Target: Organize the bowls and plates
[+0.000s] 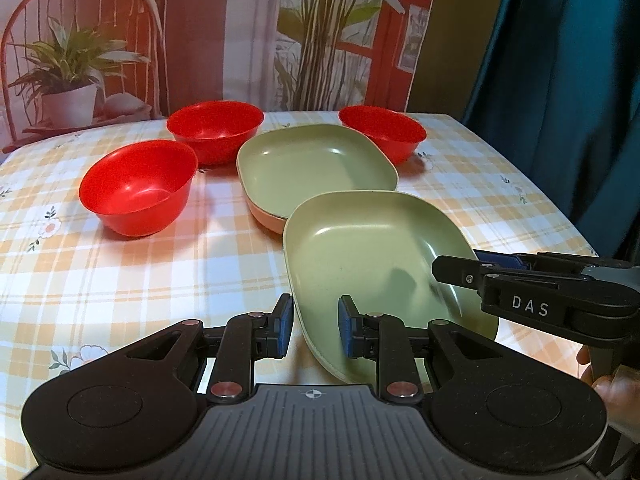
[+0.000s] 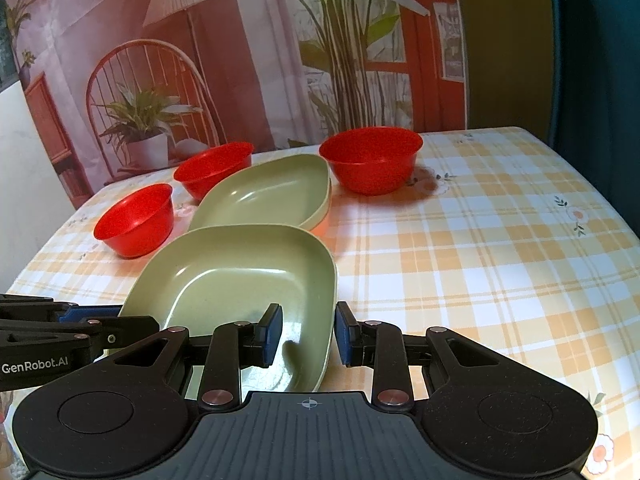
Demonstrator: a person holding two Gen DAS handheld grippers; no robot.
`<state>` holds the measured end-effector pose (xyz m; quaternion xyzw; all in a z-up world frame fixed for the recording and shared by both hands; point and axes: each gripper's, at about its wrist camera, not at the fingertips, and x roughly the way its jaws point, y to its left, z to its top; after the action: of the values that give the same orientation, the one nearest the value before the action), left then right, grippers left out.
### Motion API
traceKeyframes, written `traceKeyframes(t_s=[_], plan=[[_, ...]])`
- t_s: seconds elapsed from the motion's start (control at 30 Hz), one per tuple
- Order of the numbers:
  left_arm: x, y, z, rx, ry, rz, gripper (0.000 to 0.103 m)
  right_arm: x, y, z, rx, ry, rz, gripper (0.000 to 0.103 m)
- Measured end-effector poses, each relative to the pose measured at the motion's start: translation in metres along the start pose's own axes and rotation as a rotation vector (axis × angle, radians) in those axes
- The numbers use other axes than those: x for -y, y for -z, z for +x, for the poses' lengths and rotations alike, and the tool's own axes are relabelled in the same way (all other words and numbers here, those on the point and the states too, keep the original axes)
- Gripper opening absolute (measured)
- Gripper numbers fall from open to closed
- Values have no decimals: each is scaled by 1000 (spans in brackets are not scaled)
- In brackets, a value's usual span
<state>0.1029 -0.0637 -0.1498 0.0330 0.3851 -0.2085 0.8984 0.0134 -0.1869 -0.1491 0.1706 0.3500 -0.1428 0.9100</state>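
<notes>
A near green plate (image 1: 372, 248) (image 2: 244, 276) lies tilted at the table's front, its far edge resting on a stack of a green plate (image 1: 316, 164) (image 2: 272, 192) over an orange one (image 1: 266, 216). My left gripper (image 1: 314, 330) is open, its fingers straddling the near plate's left rim. My right gripper (image 2: 308, 334) is open, straddling the plate's right rim; it also shows in the left wrist view (image 1: 520, 280). Three red bowls stand behind: one at the left (image 1: 138, 188) (image 2: 136, 220), one in the middle (image 1: 214, 130) (image 2: 212, 168), one at the right (image 1: 382, 132) (image 2: 370, 158).
The table carries a yellow checked cloth (image 1: 120, 280) (image 2: 480, 260). A printed backdrop (image 1: 240, 32) hangs behind it and a dark teal curtain (image 1: 568, 100) at the right. The table's right edge (image 1: 560, 200) is near the plates.
</notes>
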Motion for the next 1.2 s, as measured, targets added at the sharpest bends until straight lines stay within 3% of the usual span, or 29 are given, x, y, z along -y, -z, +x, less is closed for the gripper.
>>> traceKeyframes(t_s=[0.53,1.2], plan=[[-3,-9,1,27,-9,-16,26,-5,-13,1,36,-10,4,27],[-33,-68,30,89,-24,-48,26,-11,-91,44,111,-18,-75,27]])
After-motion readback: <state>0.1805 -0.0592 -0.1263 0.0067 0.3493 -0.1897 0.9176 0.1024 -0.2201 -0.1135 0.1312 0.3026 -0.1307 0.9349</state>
